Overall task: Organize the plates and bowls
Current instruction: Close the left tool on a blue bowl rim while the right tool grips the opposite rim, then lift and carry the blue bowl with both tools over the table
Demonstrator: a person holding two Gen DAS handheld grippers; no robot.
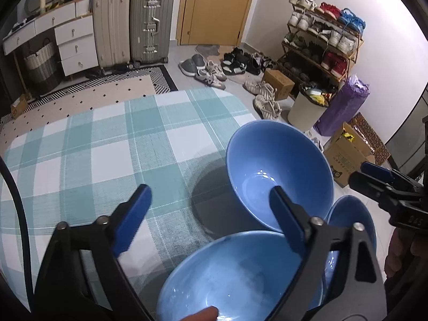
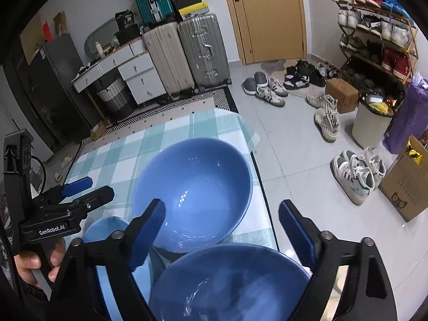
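The left tongs (image 1: 211,216) stand apart and hold nothing, with the checked desk (image 1: 93,144) ahead of their left finger, the near bowl (image 1: 227,278) just below them, and the far bowl (image 1: 278,171) behind their right finger. The right tongs (image 2: 222,230) are likewise apart and empty, hovering over the near bowl with the far bowl just ahead of their left finger, and a small blue dish (image 2: 105,226), plate or bowl I cannot tell, low to their left. The pieces sit clustered by the desk's right edge, likely for stacking.
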